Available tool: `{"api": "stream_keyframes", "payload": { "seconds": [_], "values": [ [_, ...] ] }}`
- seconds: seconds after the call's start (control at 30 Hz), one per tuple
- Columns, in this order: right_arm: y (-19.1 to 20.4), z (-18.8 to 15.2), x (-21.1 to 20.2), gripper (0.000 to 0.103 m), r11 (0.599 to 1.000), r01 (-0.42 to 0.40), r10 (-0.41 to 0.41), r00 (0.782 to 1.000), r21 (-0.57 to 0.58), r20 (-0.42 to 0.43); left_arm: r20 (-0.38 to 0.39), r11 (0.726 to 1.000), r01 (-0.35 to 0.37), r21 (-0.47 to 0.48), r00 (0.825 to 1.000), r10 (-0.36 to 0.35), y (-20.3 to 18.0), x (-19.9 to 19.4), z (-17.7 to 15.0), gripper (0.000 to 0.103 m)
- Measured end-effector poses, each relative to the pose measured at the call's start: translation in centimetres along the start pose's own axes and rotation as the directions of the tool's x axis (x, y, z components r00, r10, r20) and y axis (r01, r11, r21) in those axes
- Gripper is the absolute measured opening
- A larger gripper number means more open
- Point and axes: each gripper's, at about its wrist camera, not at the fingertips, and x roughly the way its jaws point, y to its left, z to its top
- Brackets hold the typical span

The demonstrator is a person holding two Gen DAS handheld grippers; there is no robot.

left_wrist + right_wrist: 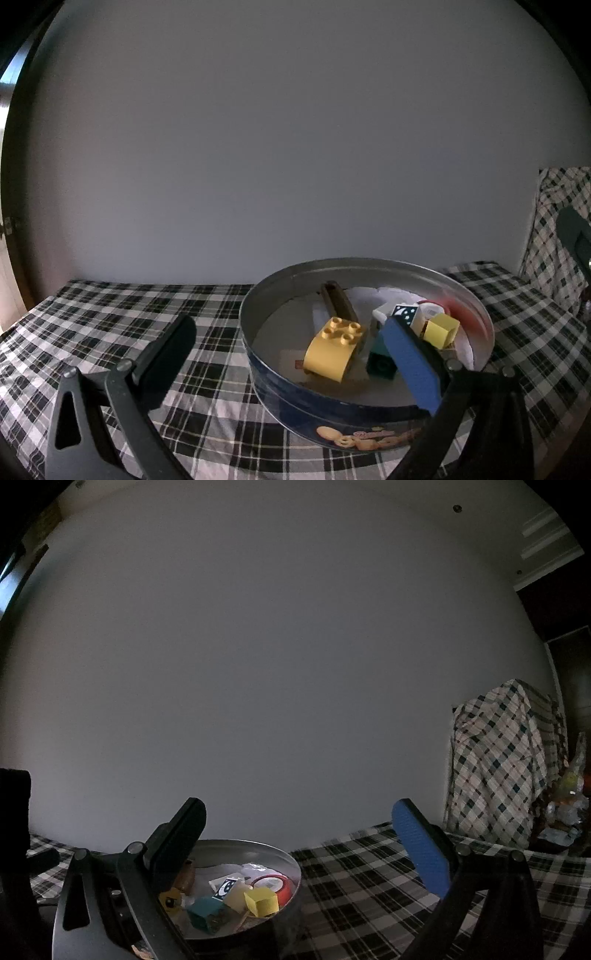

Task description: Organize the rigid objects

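— Left gripper point(291, 354)?
— Spread wide, level, straddling the tin's point(369, 265) near rim; nothing held.
— Right gripper point(306, 845)?
— Wide too, empty, raised beside it.
— Yellow brick point(334, 350)?
— Inside, by a teal block point(382, 363).

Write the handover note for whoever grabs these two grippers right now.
Left gripper: open, empty, one finger beside the round tin, the other over its inside.
Right gripper: open, empty, raised above the checked cloth, tin low on its left.
In the tin: yellow studded brick, teal block, small yellow cube, star-printed block, brown piece, red-rimmed round item.
Done: all visible pieces are inside.
Left: none seen loose on the cloth; check out of view.
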Motion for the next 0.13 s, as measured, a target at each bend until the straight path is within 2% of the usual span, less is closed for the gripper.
{"api": "stream_keyframes", "payload": {
  "seconds": [0.13],
  "values": [
    [-0.06, 0.03, 0.05, 0.102, 1.0, 0.008, -0.008, 1.0, 0.003, -0.007, 0.0, 1.0, 0.007, 0.003, 1.0, -0.007, -0.1, 0.14, 0.07, 0.103]
  ]
}}
